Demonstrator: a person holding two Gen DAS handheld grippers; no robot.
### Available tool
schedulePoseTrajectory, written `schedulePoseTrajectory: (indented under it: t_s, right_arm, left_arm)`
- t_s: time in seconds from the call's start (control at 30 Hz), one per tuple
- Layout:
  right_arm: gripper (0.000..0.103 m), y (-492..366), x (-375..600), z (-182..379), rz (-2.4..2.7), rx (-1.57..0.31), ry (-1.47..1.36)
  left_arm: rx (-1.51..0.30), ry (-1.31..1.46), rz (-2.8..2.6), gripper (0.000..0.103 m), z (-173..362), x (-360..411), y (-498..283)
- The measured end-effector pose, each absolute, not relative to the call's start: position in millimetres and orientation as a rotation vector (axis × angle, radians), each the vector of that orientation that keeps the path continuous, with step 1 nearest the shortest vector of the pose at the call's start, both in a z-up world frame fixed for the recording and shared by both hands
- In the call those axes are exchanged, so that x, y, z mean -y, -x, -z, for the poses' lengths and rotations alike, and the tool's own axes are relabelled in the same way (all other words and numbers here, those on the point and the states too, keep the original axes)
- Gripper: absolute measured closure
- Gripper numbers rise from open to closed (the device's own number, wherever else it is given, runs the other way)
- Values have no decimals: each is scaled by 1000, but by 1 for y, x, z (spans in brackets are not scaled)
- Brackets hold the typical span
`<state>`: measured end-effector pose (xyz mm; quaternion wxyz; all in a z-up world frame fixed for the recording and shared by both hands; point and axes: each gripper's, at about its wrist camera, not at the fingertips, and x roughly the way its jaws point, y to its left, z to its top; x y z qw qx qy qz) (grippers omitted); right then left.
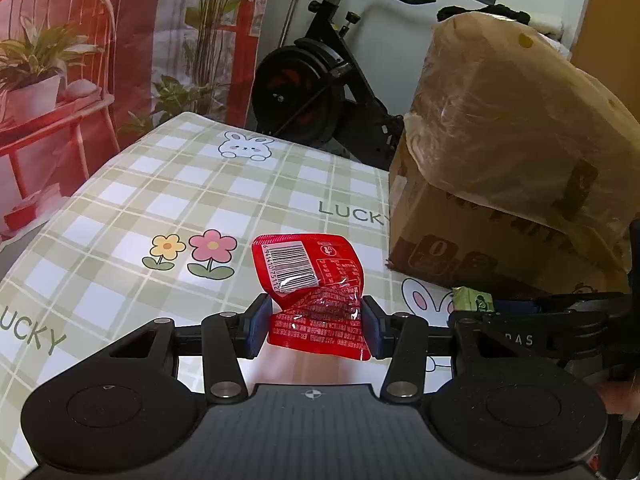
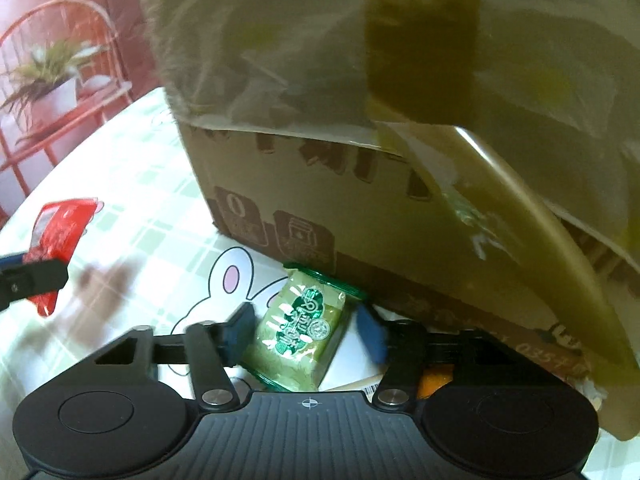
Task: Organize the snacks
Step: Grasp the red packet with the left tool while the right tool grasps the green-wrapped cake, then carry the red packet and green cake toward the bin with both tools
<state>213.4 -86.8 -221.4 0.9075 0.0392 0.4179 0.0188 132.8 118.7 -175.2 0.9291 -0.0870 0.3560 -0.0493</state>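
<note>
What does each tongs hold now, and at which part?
Left tongs pinch the red snack packet at its lower end. Right tongs hold the green snack packet across its middle.

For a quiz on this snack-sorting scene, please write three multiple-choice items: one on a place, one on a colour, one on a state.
1. Where is the cardboard box relative to the red snack packet in the left wrist view?
A. To its right
B. To its left
C. Under it

2. What colour is the packet between the right gripper's fingers?
A. Blue
B. Green
C. Yellow

3. What is the state of the left gripper?
A. Wide open and empty
B. Shut with nothing in it
C. Shut on the red packet

Answers:
1 A, the box stands on the checked tablecloth right of the packet.
2 B, the green snack packet has a green wrapper.
3 C, both pads press the crumpled packet.
</note>
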Motion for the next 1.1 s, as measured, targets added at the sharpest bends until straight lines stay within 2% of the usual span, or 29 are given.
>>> schedulePoseTrajectory:
  t_s: [0.07, 0.17, 0.73, 1.1]
  right_arm:
    - [66, -207, 86, 219, -55, -856, -83]
    - [70, -195, 85, 216, -78, -839, -97]
    - [71, -91, 108, 160, -126, -568, -94]
    - [71, -60, 143, 108, -97, -349, -116]
  left_arm:
    - [-723, 174, 101, 53, 172, -117, -132]
    - [-717, 166, 106, 53, 167, -114, -128]
    - [-622, 136, 154, 53, 118, -90, -104]
    - [-505, 104, 198, 52, 73, -62, -101]
